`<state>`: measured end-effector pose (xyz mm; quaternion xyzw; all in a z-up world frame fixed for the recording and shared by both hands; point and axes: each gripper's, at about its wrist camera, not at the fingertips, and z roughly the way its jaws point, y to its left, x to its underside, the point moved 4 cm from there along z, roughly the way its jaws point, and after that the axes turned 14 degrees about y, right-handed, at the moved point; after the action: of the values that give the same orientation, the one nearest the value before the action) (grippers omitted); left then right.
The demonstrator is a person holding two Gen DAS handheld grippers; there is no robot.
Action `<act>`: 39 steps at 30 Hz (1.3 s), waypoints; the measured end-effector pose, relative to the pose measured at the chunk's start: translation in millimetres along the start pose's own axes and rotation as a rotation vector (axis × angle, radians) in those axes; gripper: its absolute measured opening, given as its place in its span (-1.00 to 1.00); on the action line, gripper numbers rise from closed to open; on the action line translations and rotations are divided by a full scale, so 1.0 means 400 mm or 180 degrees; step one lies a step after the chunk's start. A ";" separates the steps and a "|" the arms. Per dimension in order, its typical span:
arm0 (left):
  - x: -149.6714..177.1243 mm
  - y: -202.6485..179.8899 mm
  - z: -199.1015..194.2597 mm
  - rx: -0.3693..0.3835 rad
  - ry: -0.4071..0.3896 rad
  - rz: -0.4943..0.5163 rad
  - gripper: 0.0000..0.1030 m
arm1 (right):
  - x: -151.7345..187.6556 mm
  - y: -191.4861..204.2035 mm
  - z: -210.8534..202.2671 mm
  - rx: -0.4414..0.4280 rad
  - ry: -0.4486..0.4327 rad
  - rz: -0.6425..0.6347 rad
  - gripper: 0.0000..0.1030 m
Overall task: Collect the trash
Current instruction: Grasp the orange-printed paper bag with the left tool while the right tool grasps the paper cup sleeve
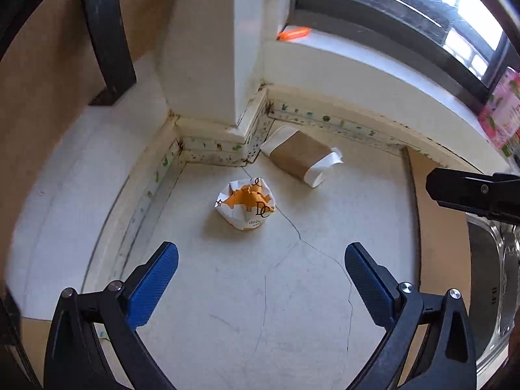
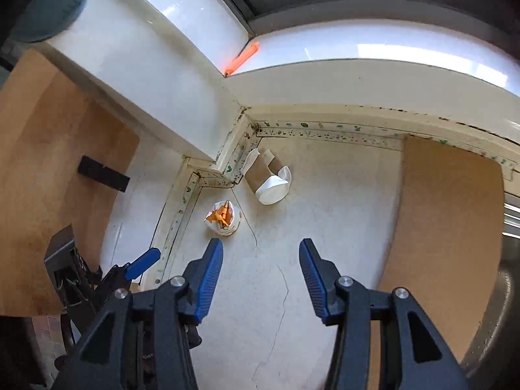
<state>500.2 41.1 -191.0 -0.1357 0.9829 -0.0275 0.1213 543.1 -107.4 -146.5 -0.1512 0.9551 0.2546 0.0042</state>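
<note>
A crumpled white and orange paper wrapper (image 1: 245, 203) lies on the pale cracked countertop (image 1: 260, 292), ahead of my left gripper (image 1: 261, 261), which stands open and empty. Behind it, near the wall corner, a crushed paper cup with a brown sleeve (image 1: 302, 157) lies on its side. In the right wrist view the wrapper (image 2: 224, 219) sits just beyond the left fingertip of my right gripper (image 2: 261, 255), whose jaws are apart with nothing between them. The cup (image 2: 268, 178) lies farther back. The left gripper's blue finger (image 2: 143, 261) shows at the lower left.
A white pillar (image 1: 201, 65) and a window sill (image 1: 357, 65) close off the back. A steel sink (image 1: 494, 276) lies to the right past a brown board (image 1: 438, 227). An orange object (image 1: 294, 32) rests on the sill. A black bracket (image 1: 107, 39) stands on the brown panel at left.
</note>
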 end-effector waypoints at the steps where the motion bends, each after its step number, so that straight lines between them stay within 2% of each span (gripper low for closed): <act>1: -0.009 0.013 0.028 0.0046 0.0070 -0.0089 0.85 | -0.021 -0.006 0.024 0.0001 0.0059 -0.0004 -0.04; 4: -0.025 0.041 0.078 0.0068 0.0154 -0.0297 0.83 | -0.077 -0.020 0.083 0.0031 0.0188 0.0025 -0.05; 12: -0.083 0.077 0.128 0.0065 0.0157 -0.0637 0.83 | -0.193 -0.025 0.165 0.0121 0.0242 -0.0046 -0.04; 18: -0.107 0.071 0.180 0.0060 0.0210 -0.0732 0.83 | -0.237 -0.043 0.258 0.0042 0.0421 0.0086 -0.04; 19: -0.110 0.070 0.189 0.0074 0.0227 -0.0750 0.81 | -0.237 -0.045 0.271 -0.0074 0.0443 0.0115 -0.05; 21: -0.116 0.067 0.195 0.0078 0.0185 -0.0763 0.65 | -0.234 -0.043 0.278 -0.0164 0.0425 0.0125 -0.05; 23: -0.127 0.054 0.197 0.0027 0.0160 -0.0688 0.19 | -0.228 -0.035 0.280 -0.0113 0.0394 0.0029 -0.11; 24: -0.134 0.045 0.200 0.0029 0.0154 -0.0652 0.07 | -0.223 -0.033 0.281 -0.0123 0.0399 0.0006 -0.15; 31: -0.134 -0.003 0.207 0.0079 0.0082 -0.0540 0.04 | -0.169 -0.071 0.254 -0.0174 0.0383 0.0120 -0.25; 36: -0.064 -0.037 0.170 0.0144 0.0155 -0.0404 0.04 | -0.087 -0.105 0.197 -0.0262 0.0269 0.0276 -0.26; 39: -0.007 -0.085 0.130 0.0163 0.0146 -0.0163 0.04 | -0.025 -0.105 0.132 -0.0338 0.0163 0.0332 -0.26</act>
<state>524.3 8.0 -237.7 -0.1570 0.9806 -0.0589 0.1015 561.4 -113.5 -212.1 -0.1077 0.9467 0.3008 -0.0416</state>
